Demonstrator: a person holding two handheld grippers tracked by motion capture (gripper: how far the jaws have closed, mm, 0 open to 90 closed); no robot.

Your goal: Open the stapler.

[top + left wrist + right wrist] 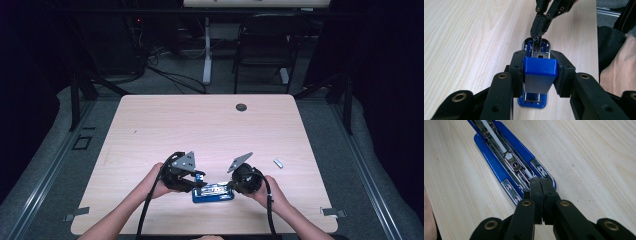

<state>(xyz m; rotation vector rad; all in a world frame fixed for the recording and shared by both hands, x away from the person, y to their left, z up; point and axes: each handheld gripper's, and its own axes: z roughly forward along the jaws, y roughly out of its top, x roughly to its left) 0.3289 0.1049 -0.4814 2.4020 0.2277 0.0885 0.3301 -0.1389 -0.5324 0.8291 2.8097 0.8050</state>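
Note:
A blue stapler (213,194) lies opened near the table's front edge, between both hands. My left gripper (539,75) is shut on its raised blue top cover (539,67), one pad on each side, with the blue base (532,103) flat on the table below. In the high view the left gripper (200,179) comes from the left and the right gripper (229,186) from the right. My right gripper (541,182) is shut, its tips pressed together down in the front end of the metal staple channel (506,155). I cannot tell whether anything thin sits between those tips.
A small silver piece (278,163) lies on the light wood table (200,125) to the right of the hands. A dark cable grommet (241,107) sits near the far edge. A black chair (265,45) and cables stand beyond the table.

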